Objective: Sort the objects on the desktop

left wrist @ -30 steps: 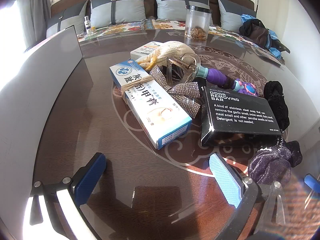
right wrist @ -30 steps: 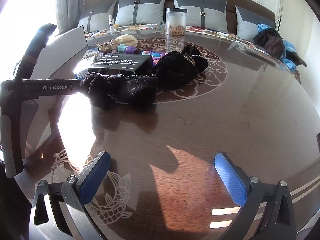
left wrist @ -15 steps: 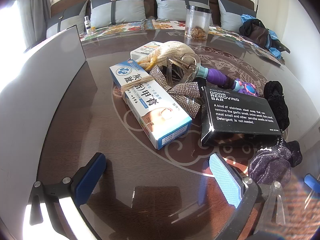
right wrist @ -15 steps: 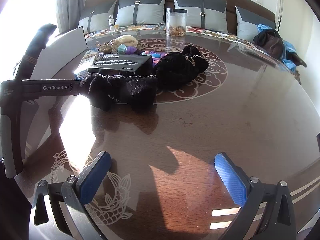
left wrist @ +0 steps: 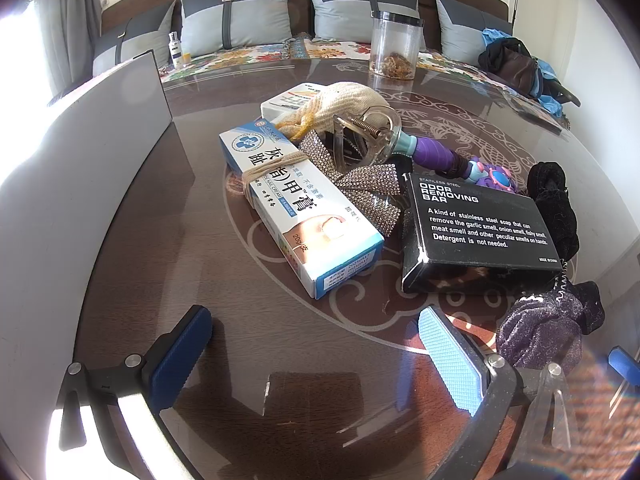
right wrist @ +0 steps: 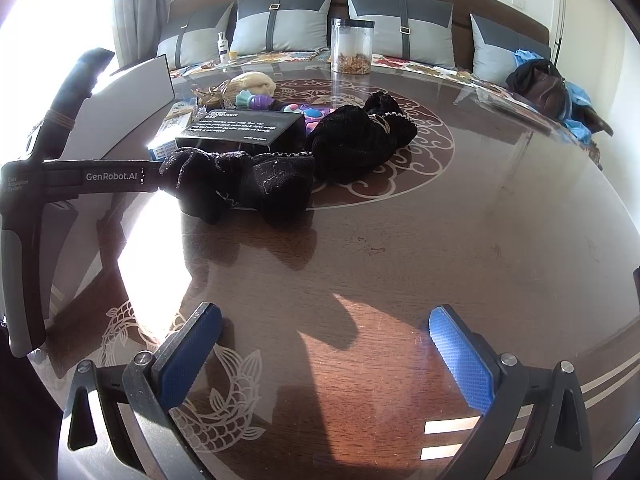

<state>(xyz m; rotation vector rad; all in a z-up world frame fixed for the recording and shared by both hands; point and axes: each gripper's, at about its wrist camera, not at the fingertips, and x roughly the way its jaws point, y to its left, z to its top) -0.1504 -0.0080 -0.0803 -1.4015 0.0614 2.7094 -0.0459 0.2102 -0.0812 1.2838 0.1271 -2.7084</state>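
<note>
A pile lies on the round glass-topped table (left wrist: 168, 248): a white-blue cream box (left wrist: 300, 208) wound with twine, a rhinestone bow (left wrist: 368, 192), a clear claw clip (left wrist: 364, 136), a cream knitted pouch (left wrist: 344, 104), a black soap box (left wrist: 476, 232), a purple toy (left wrist: 436, 156), black scrunchies (left wrist: 556, 204) and a dark glittery scrunchie (left wrist: 540, 332). My left gripper (left wrist: 316, 348) is open and empty, just short of the cream box. My right gripper (right wrist: 326, 350) is open and empty over bare table, well short of the black scrunchies (right wrist: 360, 140). The left gripper's body (right wrist: 80, 176) shows at left.
A grey panel (left wrist: 60, 184) stands along the left side of the table. A clear jar (left wrist: 394, 48) stands at the far edge, a small bottle (left wrist: 175, 50) on the sofa behind. Dark bags and blue cloth (left wrist: 516, 68) lie at far right.
</note>
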